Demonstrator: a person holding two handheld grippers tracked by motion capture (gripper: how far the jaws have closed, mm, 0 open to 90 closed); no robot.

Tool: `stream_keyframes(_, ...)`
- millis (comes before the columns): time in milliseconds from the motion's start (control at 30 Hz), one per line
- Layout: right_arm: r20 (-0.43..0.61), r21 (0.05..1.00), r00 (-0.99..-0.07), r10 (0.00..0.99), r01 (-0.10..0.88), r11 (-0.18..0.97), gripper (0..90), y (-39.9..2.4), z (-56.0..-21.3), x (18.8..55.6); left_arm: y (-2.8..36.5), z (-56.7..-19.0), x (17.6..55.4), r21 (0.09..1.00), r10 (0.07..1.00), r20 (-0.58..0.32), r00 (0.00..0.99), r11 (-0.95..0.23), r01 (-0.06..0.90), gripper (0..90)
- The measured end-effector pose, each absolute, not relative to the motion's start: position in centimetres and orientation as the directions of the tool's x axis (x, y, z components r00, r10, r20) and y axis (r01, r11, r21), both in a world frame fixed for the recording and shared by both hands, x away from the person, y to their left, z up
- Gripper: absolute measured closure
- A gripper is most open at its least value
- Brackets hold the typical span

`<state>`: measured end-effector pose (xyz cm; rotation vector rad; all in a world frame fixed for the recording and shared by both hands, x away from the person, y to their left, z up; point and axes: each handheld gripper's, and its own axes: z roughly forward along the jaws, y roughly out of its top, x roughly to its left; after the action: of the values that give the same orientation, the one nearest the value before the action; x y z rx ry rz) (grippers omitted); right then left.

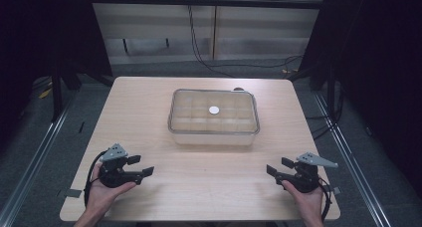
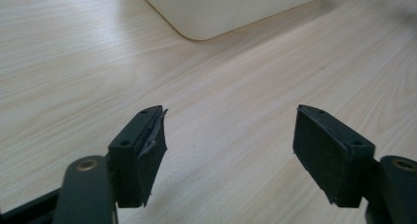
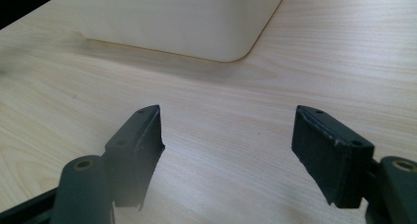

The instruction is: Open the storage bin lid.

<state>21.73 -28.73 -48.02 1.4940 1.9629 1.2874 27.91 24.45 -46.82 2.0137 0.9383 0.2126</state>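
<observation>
The light wooden rectangular table (image 1: 149, 107) carries a clear plastic rectangular box with small compartments (image 1: 214, 118), which stands directly on it, in the middle and a little toward the far side. A small round white disc (image 1: 214, 110) shows at the centre of the box. The near part of the table is bare wood.

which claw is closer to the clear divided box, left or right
Left, though only slightly. The left claw sits toward the box's near-left corner; the right claw is off its near-right corner, both open.
</observation>
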Motion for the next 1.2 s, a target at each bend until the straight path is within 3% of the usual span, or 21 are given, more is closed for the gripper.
stream_keyframes(200, 0.259, 0.819, -0.394, 0.882, 0.573, 0.015, 29.1, -28.5, -47.7, 21.9, 24.4, -46.7, 27.9, 0.778, 0.668, -0.225, 0.71, -0.316, 0.544, 23.1)
stream_keyframes(267, 0.254, 0.821, -0.403, 0.879, 0.57, 0.024, 31.2, -28.4, -47.6, 21.9, 24.4, -46.6, 27.8, 0.78, 0.661, -0.227, 0.715, -0.316, 0.54, 25.4)
stream_keyframes(300, 0.229, 0.828, -0.409, 0.883, 0.559, 0.044, 33.6, -28.1, -47.5, 21.9, 24.3, -46.5, 27.8, 0.784, 0.644, -0.236, 0.728, -0.317, 0.534, 31.2)
stream_keyframes(667, 0.175, 0.846, -0.476, 0.862, 0.52, 0.116, 44.1, -26.8, -45.6, 23.3, 22.8, -45.3, 28.4, 0.788, 0.633, -0.21, 0.745, -0.342, 0.512, 38.1)
stream_keyframes(800, 0.181, 0.826, -0.484, 0.856, 0.547, 0.134, 36.3, -26.2, -44.9, 24.9, 22.2, -44.6, 29.0, 0.8, 0.636, -0.187, 0.749, -0.343, 0.492, 36.8)
stream_keyframes(933, 0.208, 0.835, -0.508, 0.836, 0.538, 0.118, 39.4, -25.9, -44.0, 26.2, 22.2, -44.1, 30.4, 0.797, 0.631, -0.222, 0.744, -0.322, 0.511, 39.4)
stream_keyframes(1200, 0.224, 0.842, -0.521, 0.824, 0.529, 0.106, 34.8, -26.0, -42.6, 28.1, 22.0, -42.7, 32.2, 0.818, 0.637, -0.214, 0.741, -0.298, 0.493, 38.1)
